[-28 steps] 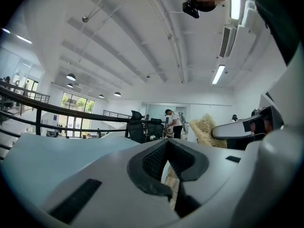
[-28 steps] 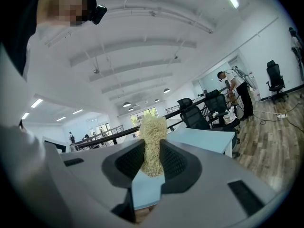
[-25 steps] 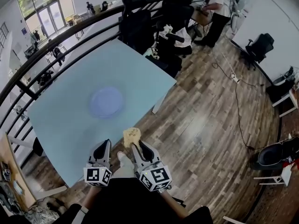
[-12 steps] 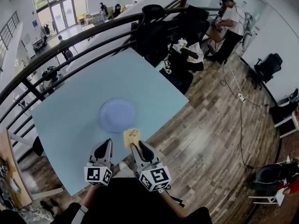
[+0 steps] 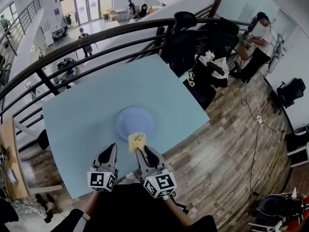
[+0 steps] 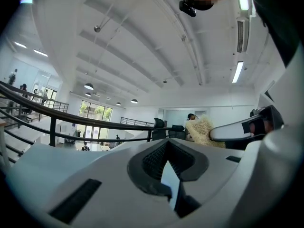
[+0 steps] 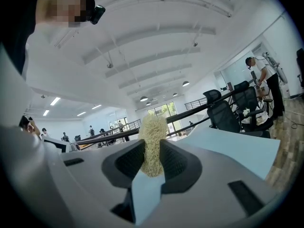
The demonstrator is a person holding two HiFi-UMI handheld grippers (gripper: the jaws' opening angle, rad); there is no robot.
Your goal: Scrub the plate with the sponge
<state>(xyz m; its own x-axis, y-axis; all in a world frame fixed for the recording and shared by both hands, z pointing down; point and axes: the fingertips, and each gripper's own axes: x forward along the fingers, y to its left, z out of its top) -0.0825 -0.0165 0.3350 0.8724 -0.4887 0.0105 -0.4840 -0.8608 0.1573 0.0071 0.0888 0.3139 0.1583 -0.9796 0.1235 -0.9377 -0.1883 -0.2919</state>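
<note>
1. right gripper (image 7: 152,152) jaws pinch the sponge (image 7: 153,134), a frayed pale-yellow pad.
2. left gripper (image 6: 166,167) jaws are pressed together, empty, near-left of the plate (image 5: 135,123).
3. sponge sits at the round blue plate's near rim.
4. bare table (image 5: 82,115) surrounds the plate.

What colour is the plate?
The plate is pale bluish-purple, clearest in the head view.
</note>
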